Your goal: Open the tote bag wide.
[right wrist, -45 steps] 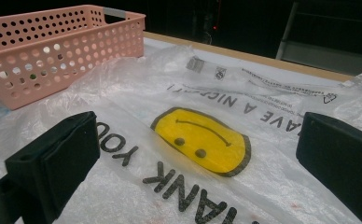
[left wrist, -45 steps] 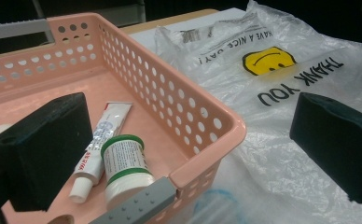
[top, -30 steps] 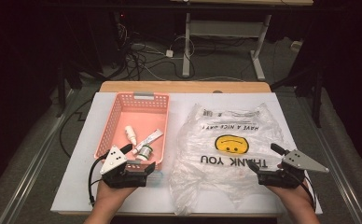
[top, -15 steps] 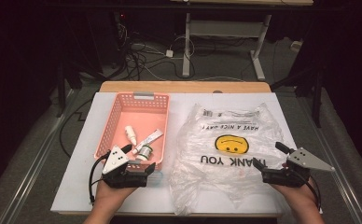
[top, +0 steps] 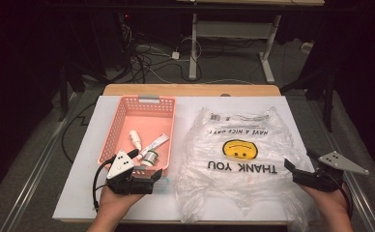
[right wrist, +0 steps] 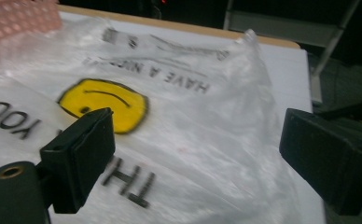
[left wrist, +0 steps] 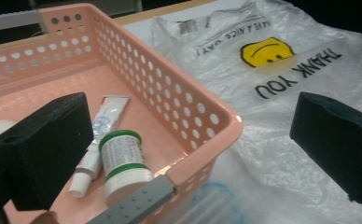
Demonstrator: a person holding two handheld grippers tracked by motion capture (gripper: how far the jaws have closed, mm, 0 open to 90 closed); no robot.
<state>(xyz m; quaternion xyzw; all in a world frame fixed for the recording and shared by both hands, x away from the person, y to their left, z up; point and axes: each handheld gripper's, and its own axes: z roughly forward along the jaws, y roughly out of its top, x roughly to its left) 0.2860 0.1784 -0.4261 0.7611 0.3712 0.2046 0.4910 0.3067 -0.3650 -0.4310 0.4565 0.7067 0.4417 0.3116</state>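
**Clear plastic bag flat on table, both my grippers parked at near edge**

Plastic first: the bag (top: 238, 164) is the biggest thing, spread flat on the white table (top: 79, 193), smiley + "THANK YOU" print facing up, probably laid out so its edge can be grabbed. Just left of it sits the pink basket (top: 122, 121), near wall touching the bag's left side.

My right gripper (top: 304, 171) is at the bag's right edge, jaws spread w/ film below them, not pinched; they've just been closing a bit, nothing between them yet. My guess: lining up to pinch that edge. My left gripper (top: 144, 164) hovers at the basket's near corner, jaws wide apart, gripping nothing.

Views: high view gives full layout plus a small white bottle (top: 136, 139) in the basket. Left gripper view shows contents close up: green-lidded jar (left wrist: 123, 161) lying beside a tube (left wrist: 100, 135), touching. Right gripper view shows bag wrinkles + far corner sticking up.
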